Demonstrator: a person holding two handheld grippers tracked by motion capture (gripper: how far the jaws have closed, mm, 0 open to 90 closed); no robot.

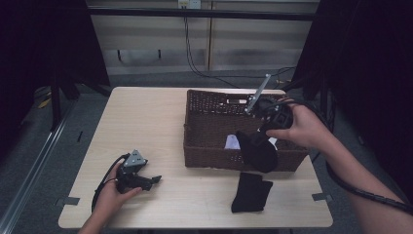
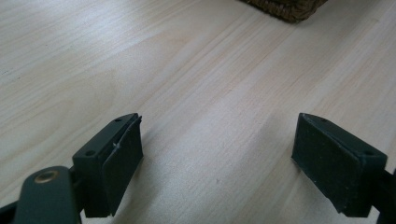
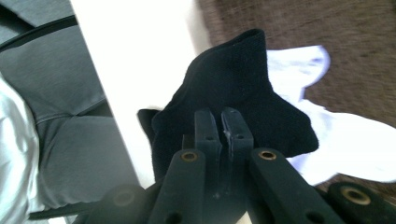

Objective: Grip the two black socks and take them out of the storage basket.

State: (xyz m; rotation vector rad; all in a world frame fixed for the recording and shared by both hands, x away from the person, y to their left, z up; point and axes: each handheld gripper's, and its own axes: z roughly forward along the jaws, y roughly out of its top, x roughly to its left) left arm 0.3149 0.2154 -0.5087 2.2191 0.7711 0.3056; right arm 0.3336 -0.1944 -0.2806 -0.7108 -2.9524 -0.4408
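Observation:
My right gripper (image 1: 265, 134) is shut on a black sock (image 1: 258, 150), which hangs over the front wall of the brown wicker basket (image 1: 209, 122). In the right gripper view the jaws pinch the black sock (image 3: 233, 93) above a white cloth (image 3: 355, 140) lying in the basket (image 3: 355, 28). A second black sock (image 1: 250, 192) lies flat on the table in front of the basket. My left gripper (image 1: 155, 179) rests low on the table at the front left, held by a hand. Its jaws stand open with only bare wood (image 2: 215, 140) between the pads.
The light wooden table (image 1: 146, 126) has free room at the left and middle. A corner of the basket (image 2: 289, 7) shows at the top of the left gripper view. Dark curtains flank the table, and cables run along the floor behind it.

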